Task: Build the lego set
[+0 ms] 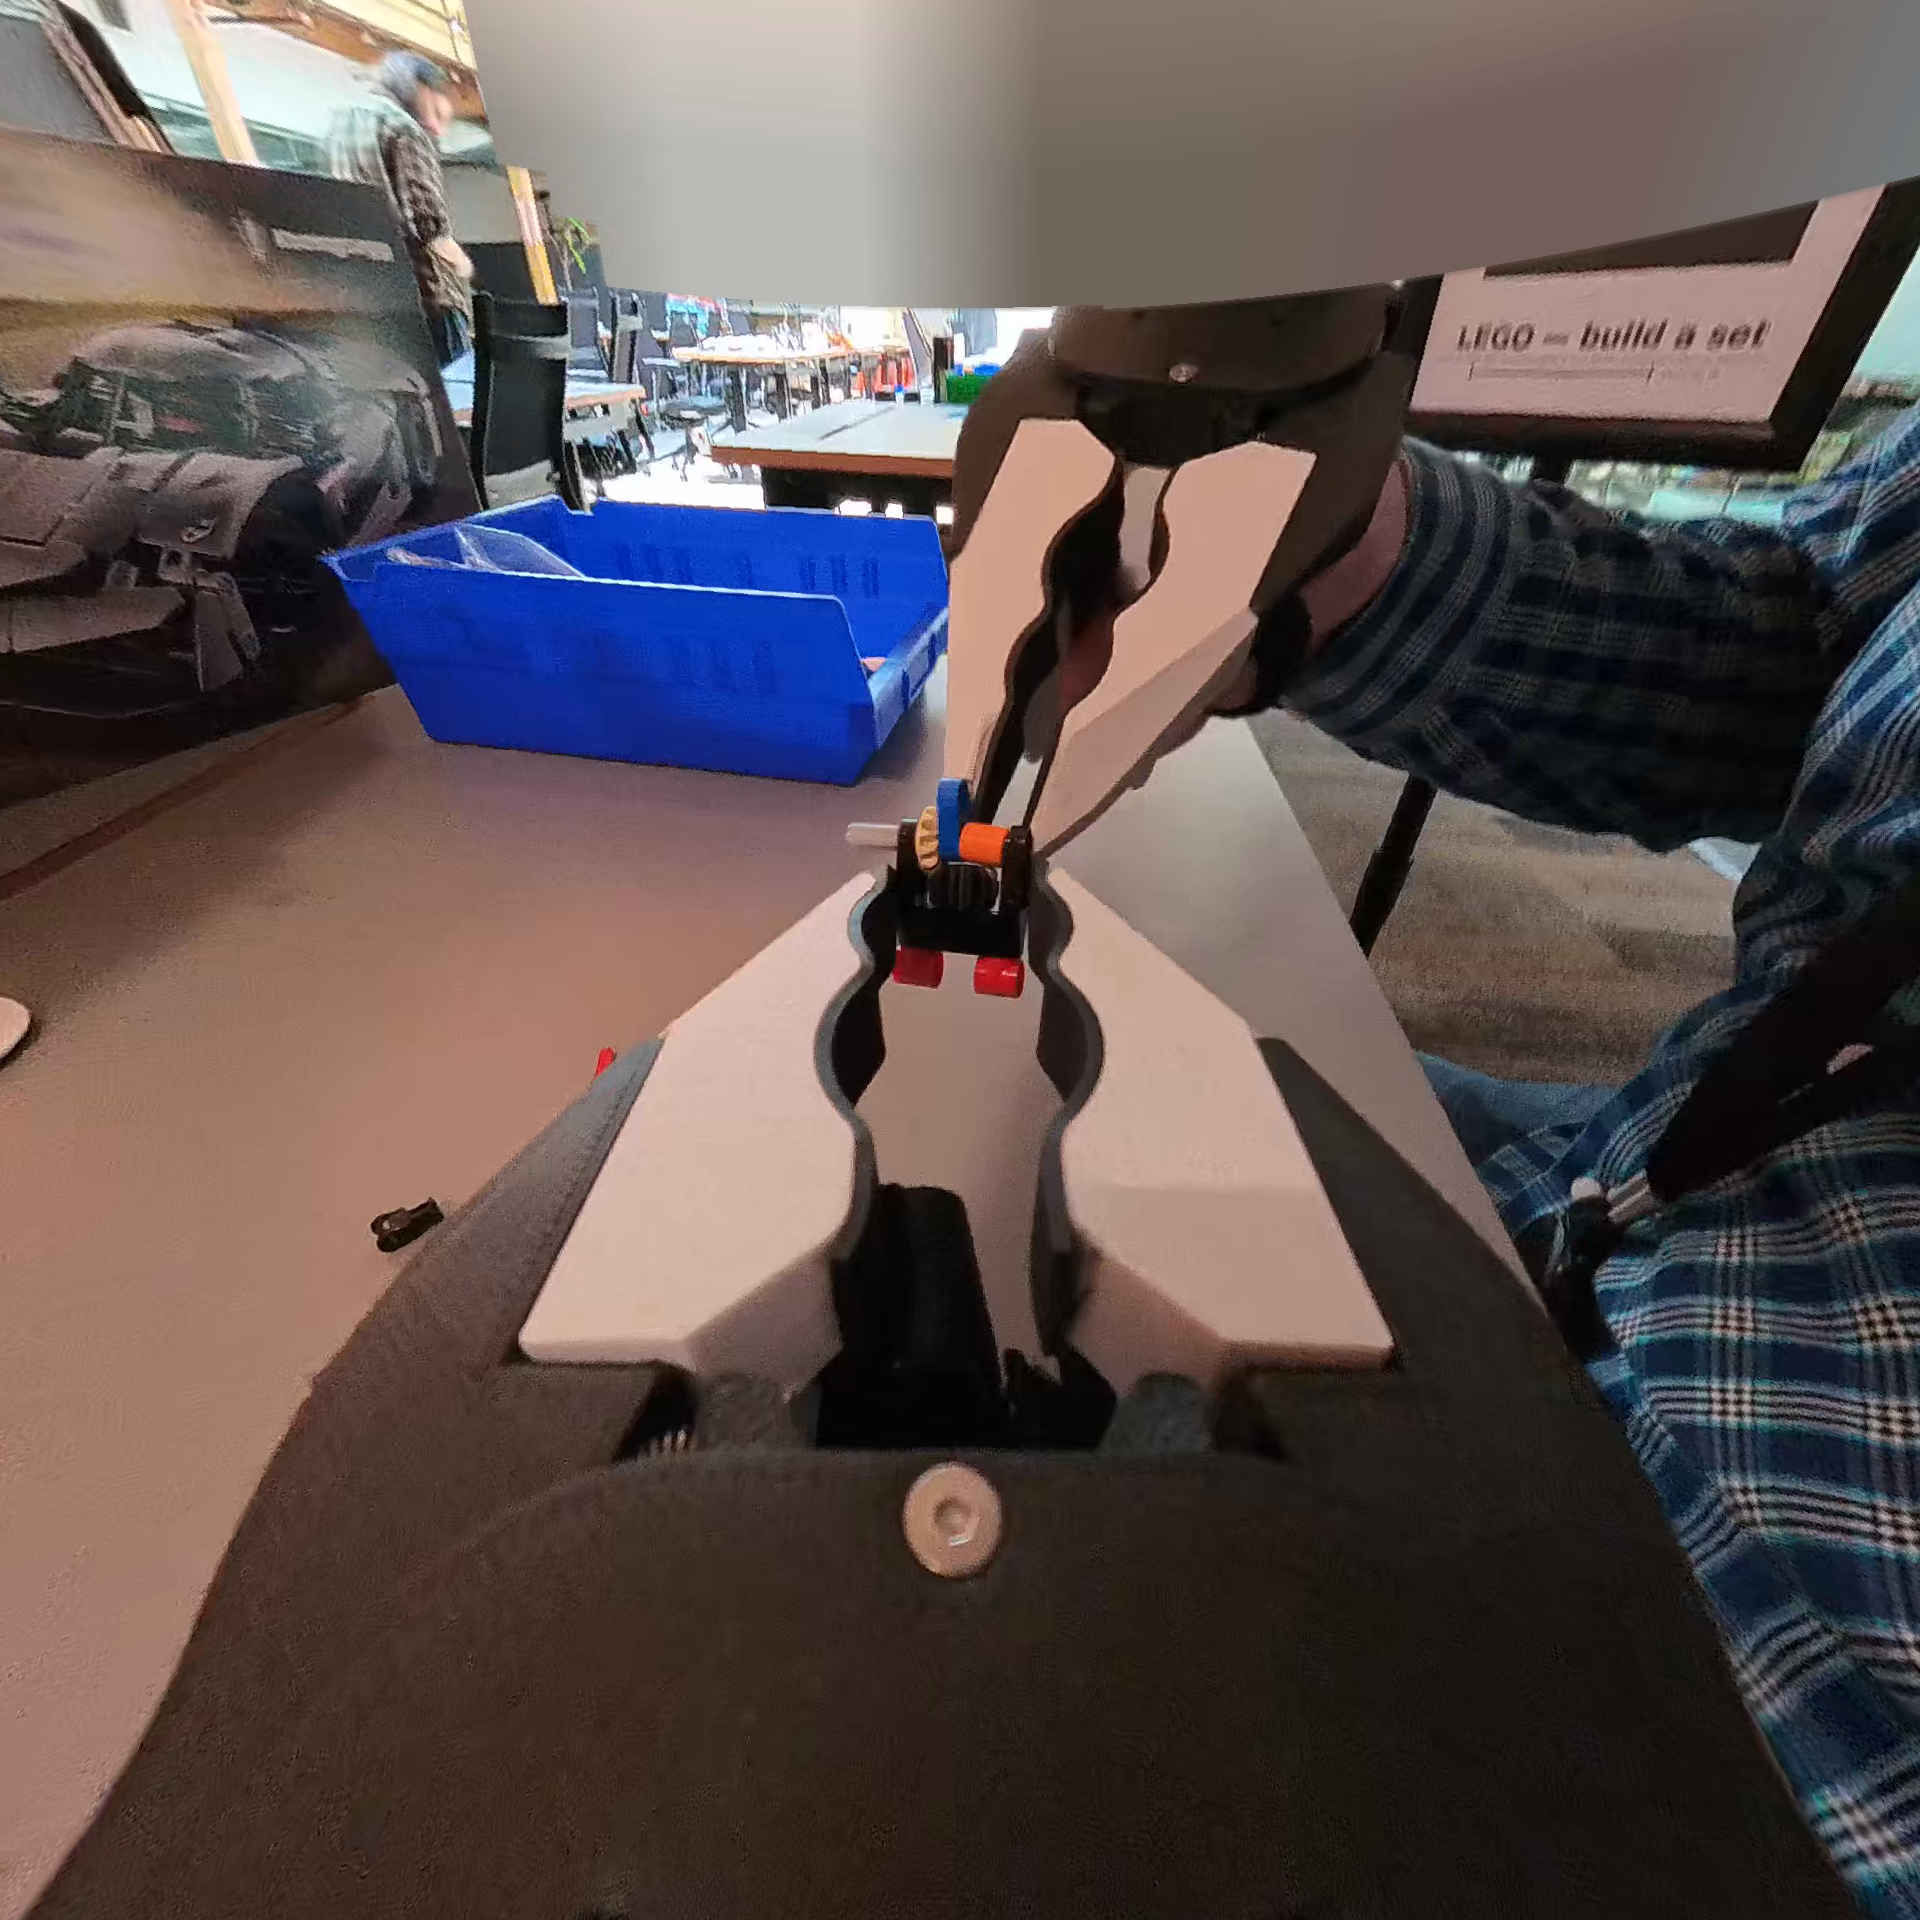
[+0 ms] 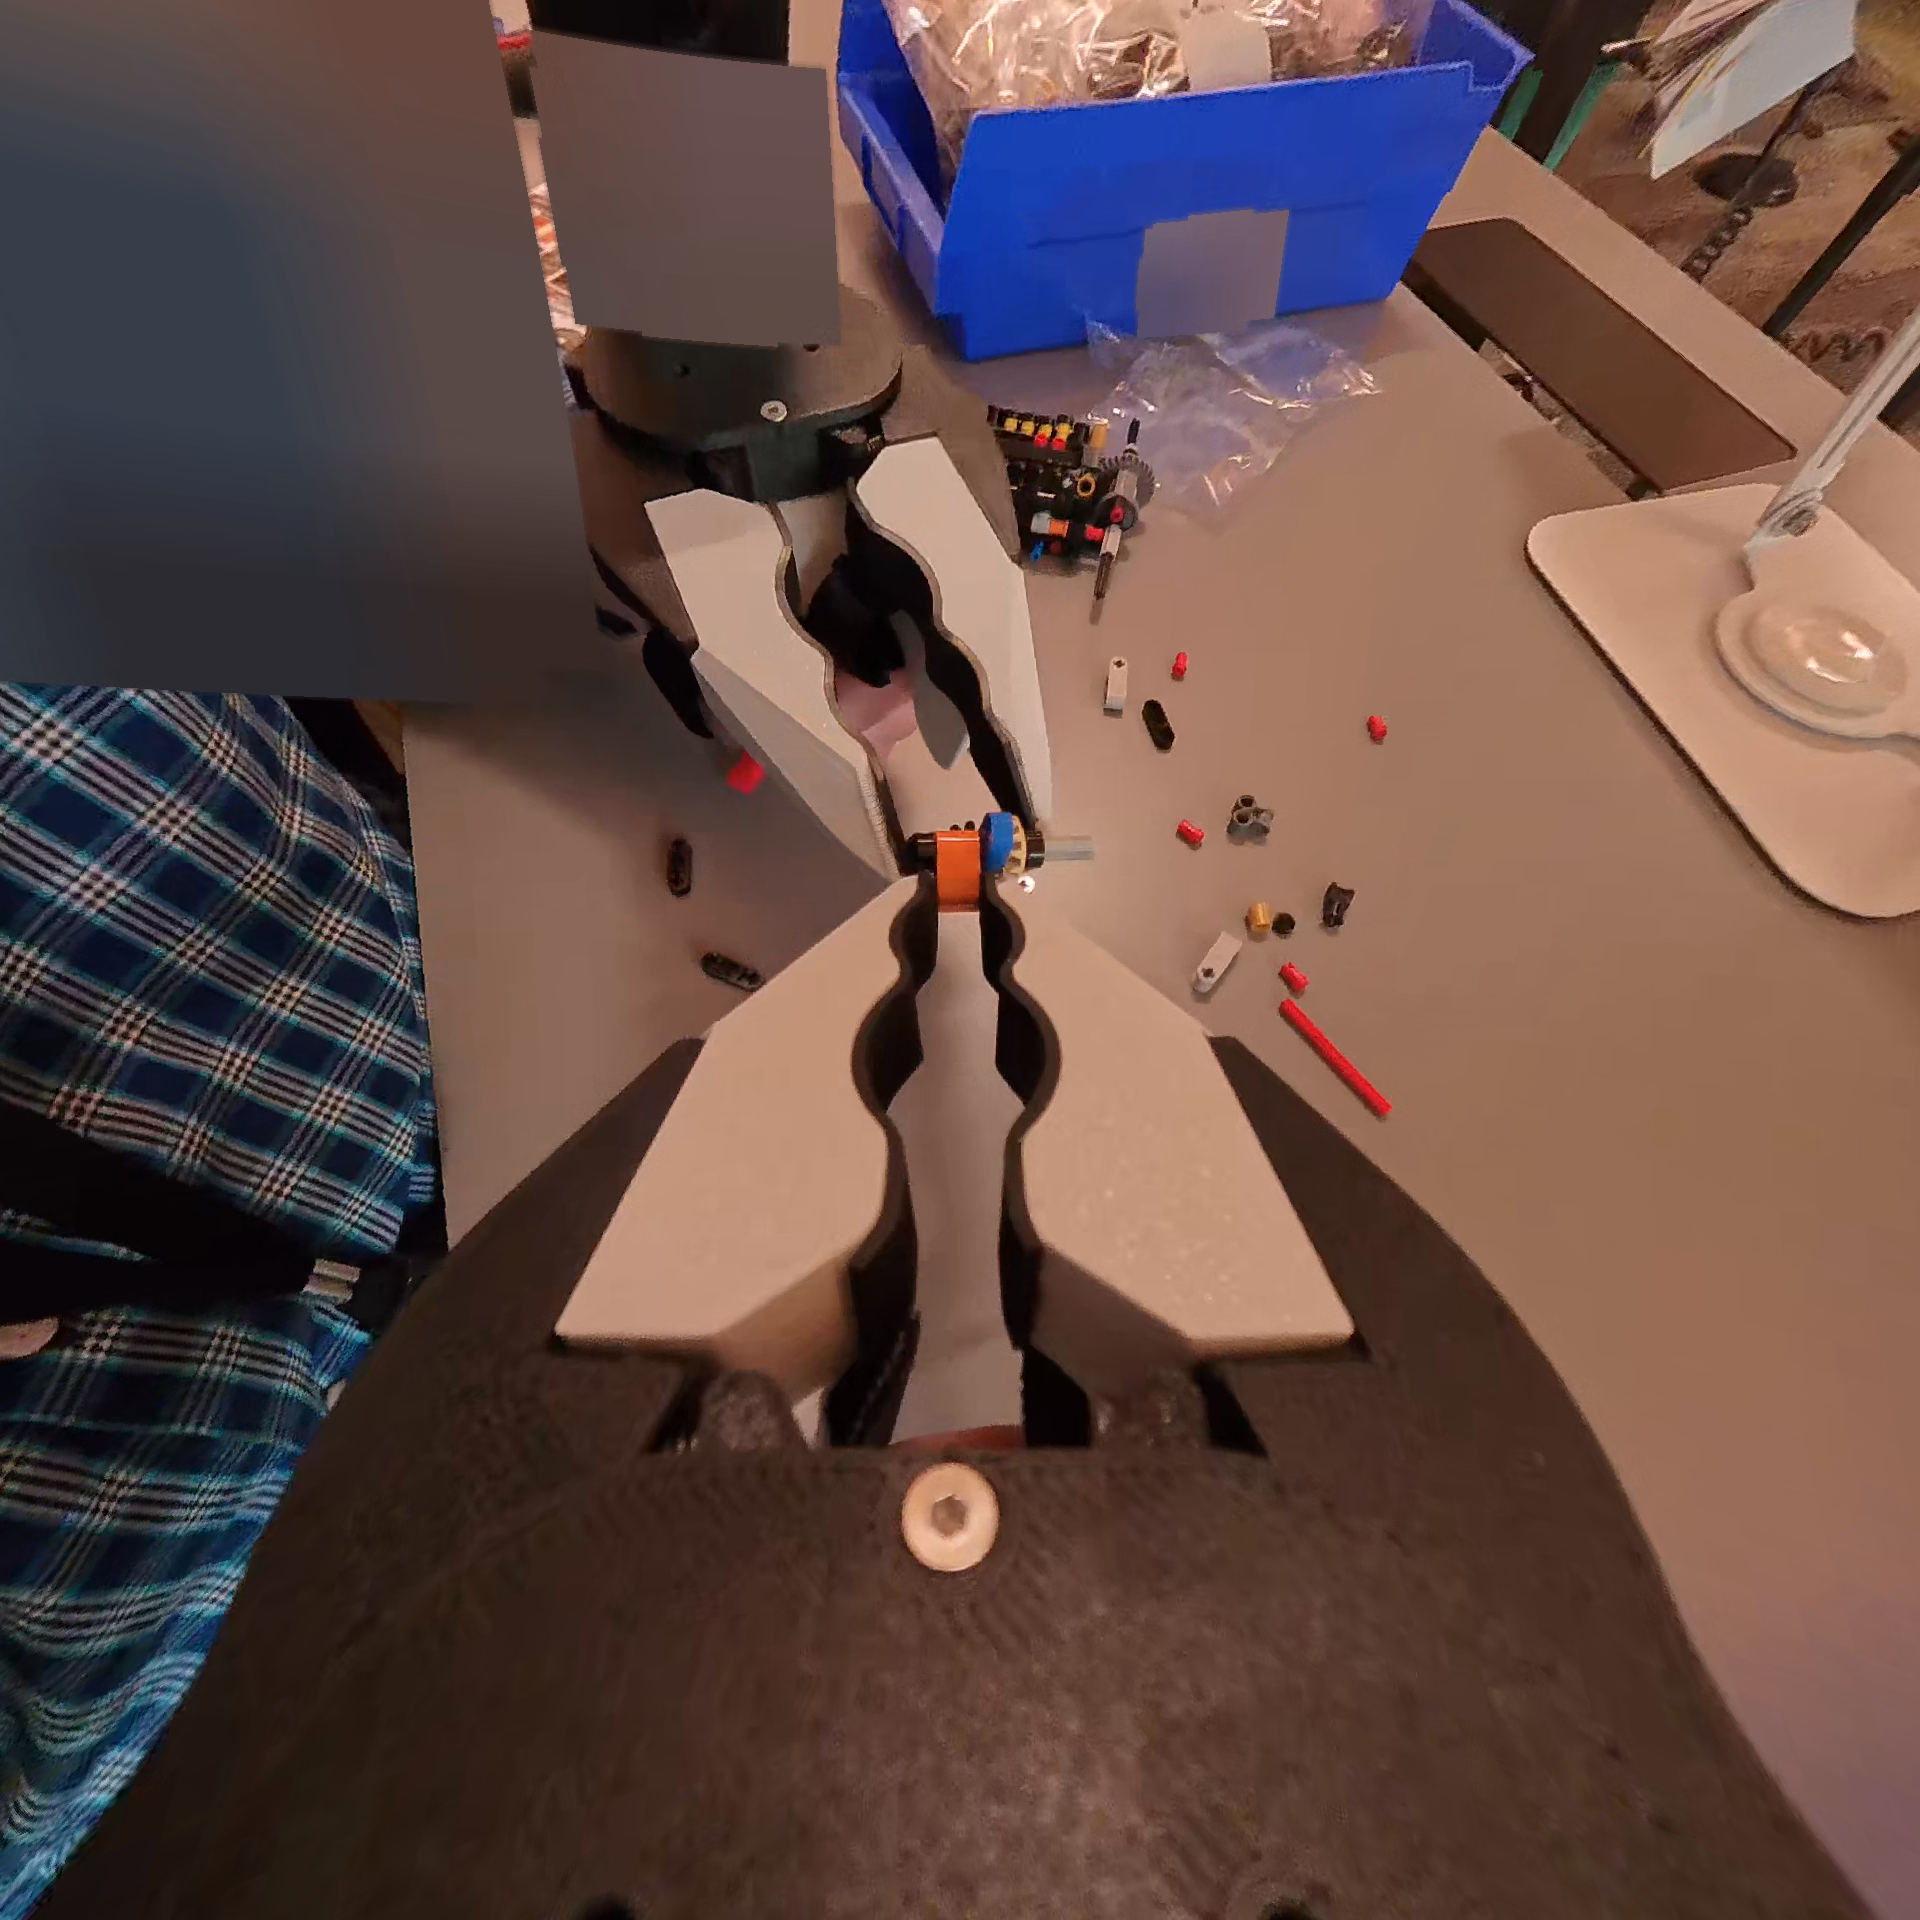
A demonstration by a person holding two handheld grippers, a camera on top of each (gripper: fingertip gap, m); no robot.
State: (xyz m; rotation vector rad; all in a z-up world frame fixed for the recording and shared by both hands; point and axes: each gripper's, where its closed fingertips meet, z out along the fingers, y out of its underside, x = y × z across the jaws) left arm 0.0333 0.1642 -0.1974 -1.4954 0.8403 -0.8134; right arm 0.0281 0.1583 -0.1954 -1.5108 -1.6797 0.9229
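**Two claws on one small lego assembly**

My left gripper (image 1: 956,914) pinches a small black lego assembly (image 1: 958,914) between its fingertips, holding it up off the grey table (image 1: 312,987). Two red pins (image 1: 918,966) stick out of the underside of its black frame. Across the top runs a light grey axle (image 1: 868,833) carrying a tan gear (image 1: 928,836), a blue piece (image 1: 952,802) and an orange bushing (image 1: 981,842).

My right gripper (image 2: 956,896) comes in from above and closes on that orange bushing (image 2: 956,864); its fingertips are nearly together, pressed to either side of it. From the right wrist view the blue piece (image 2: 1000,836) sits just beside the bushing, and the axle end (image 2: 1070,847) pokes out past it. The left gripper (image 2: 961,821) faces mine from the far side, tips at the same assembly.

On the table to the right lie loose parts: a long red axle (image 2: 1333,1057), several short red pins (image 2: 1190,831), a tan bushing (image 2: 1260,916), small black and grey connectors (image 2: 1250,818). Farther back stands a larger partly built block (image 2: 1060,468), next to a clear plastic bag (image 2: 1236,384). Behind that is a blue bin (image 2: 1091,239) holding more bags. The white base of a lamp (image 2: 1662,644) rests at the table's right edge. A black connector (image 1: 405,1224) lies near my left gripper's body.
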